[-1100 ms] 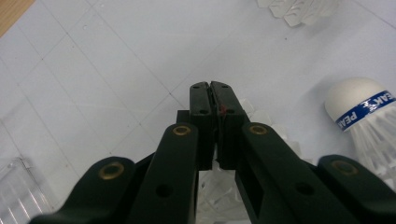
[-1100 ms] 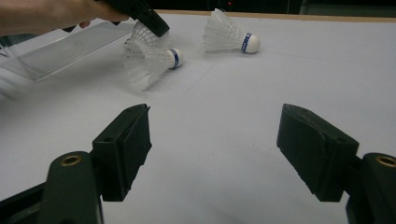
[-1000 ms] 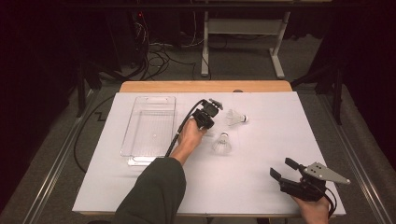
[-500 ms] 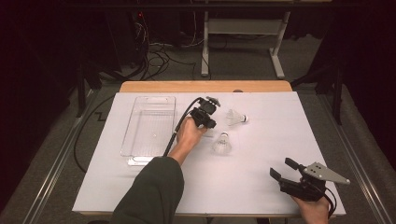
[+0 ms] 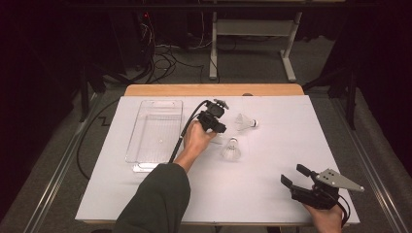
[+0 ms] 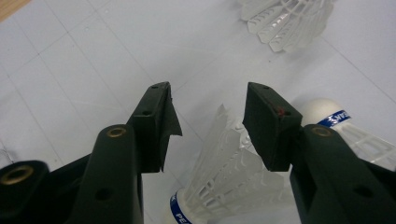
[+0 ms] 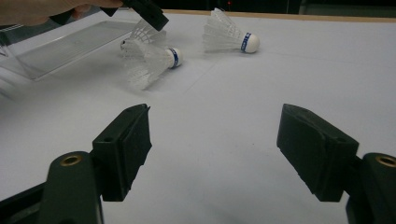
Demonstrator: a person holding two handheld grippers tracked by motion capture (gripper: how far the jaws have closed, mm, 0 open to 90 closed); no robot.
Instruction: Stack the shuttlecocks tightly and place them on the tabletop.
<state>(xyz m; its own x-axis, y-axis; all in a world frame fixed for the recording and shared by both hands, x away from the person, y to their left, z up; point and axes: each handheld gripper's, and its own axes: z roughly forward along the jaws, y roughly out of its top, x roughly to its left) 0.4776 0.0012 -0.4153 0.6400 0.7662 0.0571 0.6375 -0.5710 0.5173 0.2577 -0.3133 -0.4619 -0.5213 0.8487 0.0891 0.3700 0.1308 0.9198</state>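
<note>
Left gripper view: spread left tongs (image 6: 208,126), just opening, partly hide 2 shuttlecocks (image 6: 224,172).

The left gripper (image 5: 217,127) is black, and a thick black cable (image 5: 185,130) trails from it. The person's left arm wears a dark green sleeve (image 5: 155,204). The right gripper (image 5: 294,175) is black too, with a grey three-cornered plate (image 5: 339,179) on top. Up close, each black jaw has small holes and a brass ring (image 7: 71,160).
</note>
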